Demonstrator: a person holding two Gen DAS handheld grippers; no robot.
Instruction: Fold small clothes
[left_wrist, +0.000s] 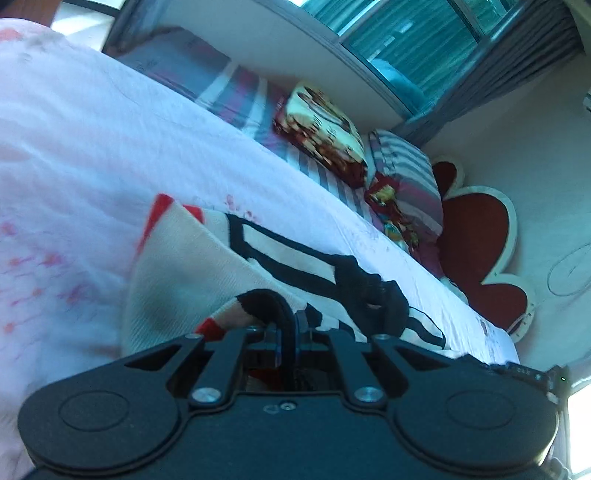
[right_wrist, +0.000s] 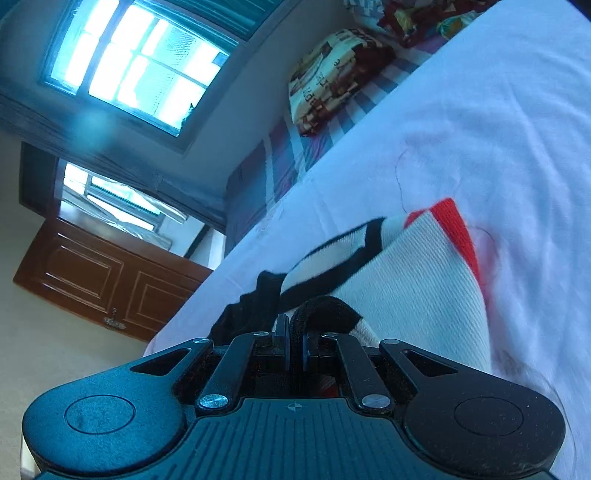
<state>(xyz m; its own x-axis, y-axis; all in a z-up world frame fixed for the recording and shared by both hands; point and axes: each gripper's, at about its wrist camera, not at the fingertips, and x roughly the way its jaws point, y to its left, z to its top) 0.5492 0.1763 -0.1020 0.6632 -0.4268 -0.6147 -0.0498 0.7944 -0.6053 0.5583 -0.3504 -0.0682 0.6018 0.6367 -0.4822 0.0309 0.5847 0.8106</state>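
Both views are tilted and a little blurred. In the left wrist view the left gripper (left_wrist: 287, 328) fills the bottom of the frame, its jaws pressed together on a black-trimmed edge of the small knitted garment (left_wrist: 207, 266), which spreads from the lower middle toward the right of the frame. The garment is cream with thick black bands and a red strip at its far edge, and it lies on the white bed cover (left_wrist: 92, 147) that takes up the left half of the frame; faint pink marks show on the cover at the lower left. Beyond the cover, in the upper middle, a striped sheet (left_wrist: 236, 96) carries a printed cushion (left_wrist: 321, 125) and a striped pillow (left_wrist: 406, 173), with a red flower-shaped headboard (left_wrist: 476, 243) at the right and a window (left_wrist: 406, 40) along the top. In the right wrist view the right gripper (right_wrist: 294, 345) sits at the bottom centre, its jaws likewise pinching a black folded rim of the same garment, whose cream body rises to the right of centre with the red strip at its upper right. The cushion sits at the top centre, a bright window at the upper left, and a brown wooden door (right_wrist: 107, 273) at the middle left.
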